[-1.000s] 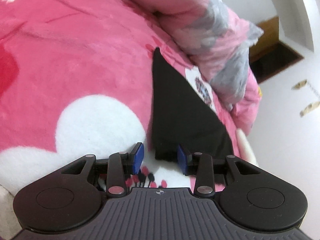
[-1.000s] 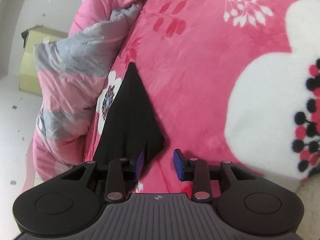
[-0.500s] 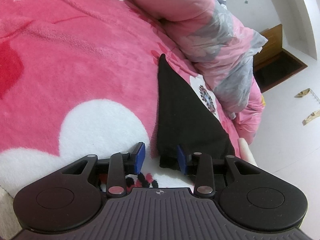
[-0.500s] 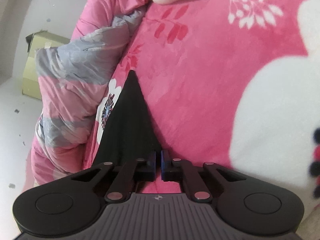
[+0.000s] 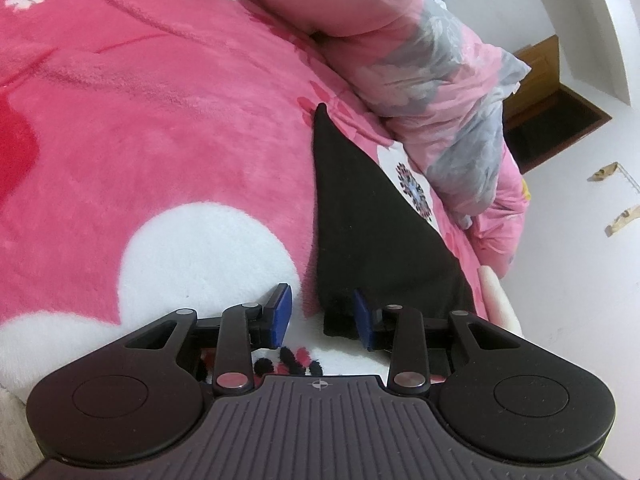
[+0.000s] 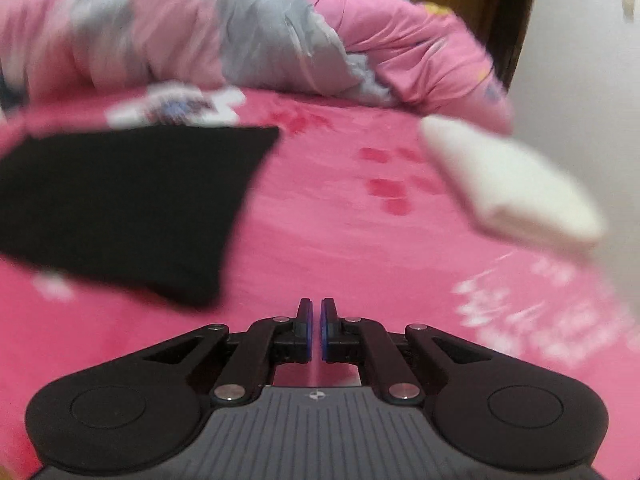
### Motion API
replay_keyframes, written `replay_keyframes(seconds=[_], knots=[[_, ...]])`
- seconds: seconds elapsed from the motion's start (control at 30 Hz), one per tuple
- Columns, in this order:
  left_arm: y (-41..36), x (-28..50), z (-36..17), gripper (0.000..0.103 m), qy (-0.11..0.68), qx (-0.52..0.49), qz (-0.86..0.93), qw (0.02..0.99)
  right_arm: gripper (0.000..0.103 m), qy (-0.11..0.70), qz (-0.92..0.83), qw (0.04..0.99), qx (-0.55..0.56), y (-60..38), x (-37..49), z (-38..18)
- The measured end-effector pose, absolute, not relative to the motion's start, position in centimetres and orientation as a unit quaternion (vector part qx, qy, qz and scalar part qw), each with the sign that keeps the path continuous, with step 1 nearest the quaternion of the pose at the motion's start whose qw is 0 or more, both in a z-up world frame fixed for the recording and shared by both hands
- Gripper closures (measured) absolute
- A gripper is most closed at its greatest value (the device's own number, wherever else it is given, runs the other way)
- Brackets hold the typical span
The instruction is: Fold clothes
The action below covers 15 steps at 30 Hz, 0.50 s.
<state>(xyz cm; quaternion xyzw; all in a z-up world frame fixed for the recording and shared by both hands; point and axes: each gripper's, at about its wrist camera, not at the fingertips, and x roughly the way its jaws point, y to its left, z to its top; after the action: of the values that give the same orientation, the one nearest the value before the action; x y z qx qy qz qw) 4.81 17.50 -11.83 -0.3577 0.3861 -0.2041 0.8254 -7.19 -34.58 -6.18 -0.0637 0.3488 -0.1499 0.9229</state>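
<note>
A folded black garment lies flat on the pink fleece blanket, near the bed's right edge. My left gripper stands open at the garment's near corner. That corner lies between the blue pads, close to the right fingertip, and neither pad presses on it. In the blurred right wrist view the black garment lies to the left on the blanket. My right gripper is shut just past the garment's corner, with nothing between its pads.
A crumpled pink and grey quilt is heaped along the far side of the bed and appears as the quilt behind the garment. A folded white cloth lies at the right. White floor and a wooden door show beyond the bed edge.
My right gripper shut, came off the black garment's corner and rolled, so the garment now lies to its left. The left gripper stayed open in place.
</note>
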Motion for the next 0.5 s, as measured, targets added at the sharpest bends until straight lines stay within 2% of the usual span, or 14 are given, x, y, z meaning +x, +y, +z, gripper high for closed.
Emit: replay_keyframes(seconds=[0.2, 0.27, 0.3, 0.4, 0.5], knots=[[17.5, 4.7, -12.0, 0.069, 0.383, -0.358, -0.207, 0.826, 0.095, 0.320, -0.090, 0.942, -0.041, -33.4, -8.6, -5.1], [17.4, 4.7, -11.9, 0.069, 0.382, -0.357, -0.206, 0.827, 0.077, 0.317, -0.063, 0.946, -0.017, -33.4, -8.6, -4.9], [17.4, 4.7, -11.9, 0.069, 0.382, -0.357, -0.205, 0.827, 0.075, 0.316, -0.050, 0.947, -0.005, -33.5, -8.6, -4.8], [17.2, 4.7, -11.9, 0.068, 0.384, -0.357, -0.203, 0.827, 0.074, 0.333, -0.035, 0.942, 0.024, -34.3, -8.0, -5.7], [17.1, 4.8, -11.7, 0.068, 0.387, -0.354, -0.200, 0.828, 0.074, 0.329, -0.028, 0.944, 0.006, -33.9, -7.6, -6.3]])
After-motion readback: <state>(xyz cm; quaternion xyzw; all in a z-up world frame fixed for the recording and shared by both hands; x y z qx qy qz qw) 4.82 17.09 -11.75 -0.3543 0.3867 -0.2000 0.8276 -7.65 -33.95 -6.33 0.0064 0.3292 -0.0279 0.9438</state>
